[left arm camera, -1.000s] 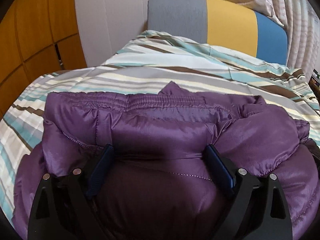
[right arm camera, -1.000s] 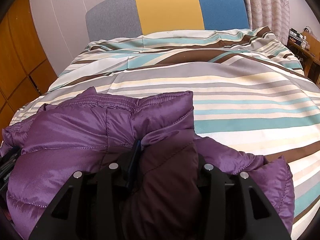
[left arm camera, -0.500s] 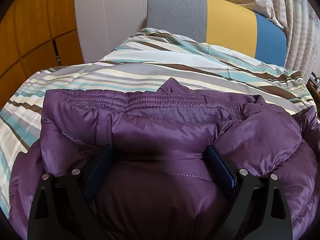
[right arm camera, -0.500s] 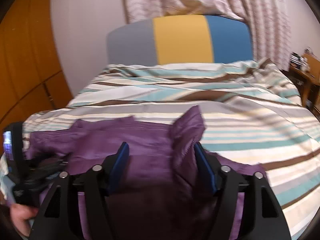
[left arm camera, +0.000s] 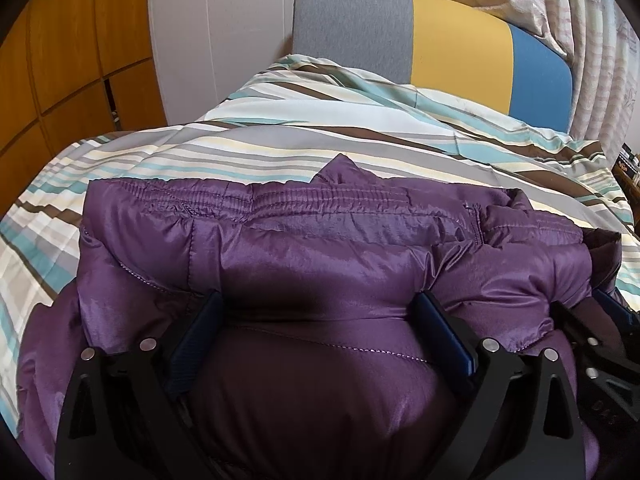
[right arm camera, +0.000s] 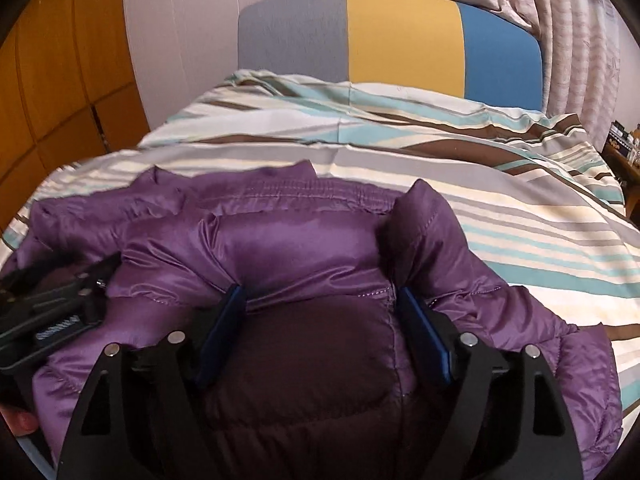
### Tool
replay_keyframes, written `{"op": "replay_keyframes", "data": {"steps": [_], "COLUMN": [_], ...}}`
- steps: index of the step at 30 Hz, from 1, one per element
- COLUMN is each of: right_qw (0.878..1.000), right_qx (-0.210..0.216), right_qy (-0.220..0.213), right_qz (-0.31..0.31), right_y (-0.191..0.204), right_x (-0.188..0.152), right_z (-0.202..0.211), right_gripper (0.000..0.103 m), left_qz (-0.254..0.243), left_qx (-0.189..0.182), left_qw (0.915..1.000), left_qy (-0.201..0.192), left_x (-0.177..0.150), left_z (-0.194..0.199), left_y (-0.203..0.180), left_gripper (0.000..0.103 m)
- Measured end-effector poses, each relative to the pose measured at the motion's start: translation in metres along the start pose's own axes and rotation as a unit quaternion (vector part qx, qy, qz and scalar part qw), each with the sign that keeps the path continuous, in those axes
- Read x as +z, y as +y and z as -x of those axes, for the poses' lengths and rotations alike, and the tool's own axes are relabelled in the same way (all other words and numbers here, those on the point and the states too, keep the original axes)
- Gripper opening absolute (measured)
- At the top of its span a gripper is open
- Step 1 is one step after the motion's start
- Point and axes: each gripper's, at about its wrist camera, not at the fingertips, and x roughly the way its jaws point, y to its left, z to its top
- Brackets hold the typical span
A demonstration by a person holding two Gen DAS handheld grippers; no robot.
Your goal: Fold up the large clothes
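Note:
A purple puffer jacket lies folded on the striped bed, its elastic hem facing away. It also fills the lower half of the right wrist view. My left gripper rests on its left part with the fingers wide apart and padded fabric bulging between them. My right gripper rests on the jacket's right part, fingers also apart, with a raised fold just past its right finger. Each gripper shows at the edge of the other's view: the right one and the left one.
The striped duvet covers the bed beyond the jacket. A grey, yellow and blue headboard stands at the far end. Wooden wardrobe doors are on the left, curtains and a shelf of small items on the right.
My right gripper, shut on a jacket fold a second ago, has opened and come down onto the jacket. The left gripper has barely moved.

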Motion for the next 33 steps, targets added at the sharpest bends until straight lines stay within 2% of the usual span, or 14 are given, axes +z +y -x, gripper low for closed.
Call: {"op": "replay_keyframes", "data": {"steps": [5,8,10,15,19,23,26,30,33], "right_qw": [1.000,1.000,1.000,1.000,0.999,0.999,0.999,0.998,0.998], "right_qx": [-0.002,-0.001,0.000,0.000,-0.003,-0.020,-0.008,0.011,0.020], "right_qy": [0.005,0.002,0.000,-0.007,-0.036,-0.049,-0.050,-0.054,-0.064], "right_qz": [-0.001,-0.001,-0.002,-0.003,0.000,0.012,0.009,-0.017,-0.018], "right_y": [-0.004,-0.006,-0.007,-0.005,-0.003,0.002,0.004,-0.002,0.000], "right_x": [-0.002,0.000,0.000,-0.001,-0.004,-0.012,-0.021,-0.037,-0.052], "right_z": [-0.003,-0.004,-0.003,0.002,0.018,0.036,0.052,0.077,0.098], "right_gripper": [0.081,0.081,0.082,0.084,0.088,0.088,0.087,0.087,0.087], "left_qz": [0.006,0.007,0.005,0.014,0.053,0.128,0.174,0.208,0.210], "left_qx": [-0.016,-0.036,-0.039,0.003,0.041,0.013,-0.015,-0.053,-0.083], "left_qw": [0.9998,0.9993,0.9991,0.9983,0.9968,0.9914,0.9846,0.9766,0.9742], "left_qy": [0.004,0.004,-0.013,-0.056,-0.043,-0.022,-0.011,0.002,0.001], "left_x": [-0.001,-0.010,-0.018,-0.044,-0.060,-0.079,-0.093,-0.108,-0.117], "left_z": [0.008,0.029,0.048,0.086,0.096,0.098,0.102,0.107,0.115], "left_y": [0.004,0.016,0.026,0.066,0.104,0.141,0.157,0.164,0.161], "left_gripper": [0.097,0.097,0.097,0.100,0.100,0.100,0.100,0.100,0.100]}}
